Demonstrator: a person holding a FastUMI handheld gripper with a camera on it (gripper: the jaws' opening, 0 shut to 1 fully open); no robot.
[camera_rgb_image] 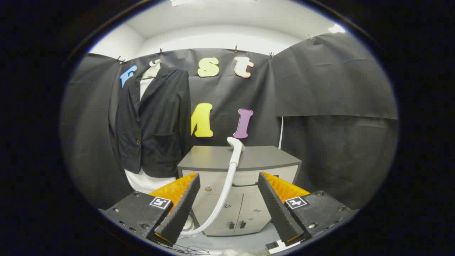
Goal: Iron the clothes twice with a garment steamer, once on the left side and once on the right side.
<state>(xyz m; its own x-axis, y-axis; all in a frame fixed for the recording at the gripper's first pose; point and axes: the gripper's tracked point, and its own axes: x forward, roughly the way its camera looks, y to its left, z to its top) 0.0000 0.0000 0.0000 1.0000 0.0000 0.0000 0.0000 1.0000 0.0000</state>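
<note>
Steamer head (pixel 235 144) lies on the cabinet (pixel 249 158) beyond the released, empty claw (pixel 227 204); a careless grab could snag its hose (pixel 227 185), well short of the jacket (pixel 156 121).

Grey cabinet (pixel 249 160) stands against the black cloth wall (pixel 334 92), its two lower doors closed; white cord (pixel 280 133) hangs behind it; thin dark wires (pixel 188 250) lie on the floor.

no readable text, square coded markers on the tool (pixel 227 199)
</note>
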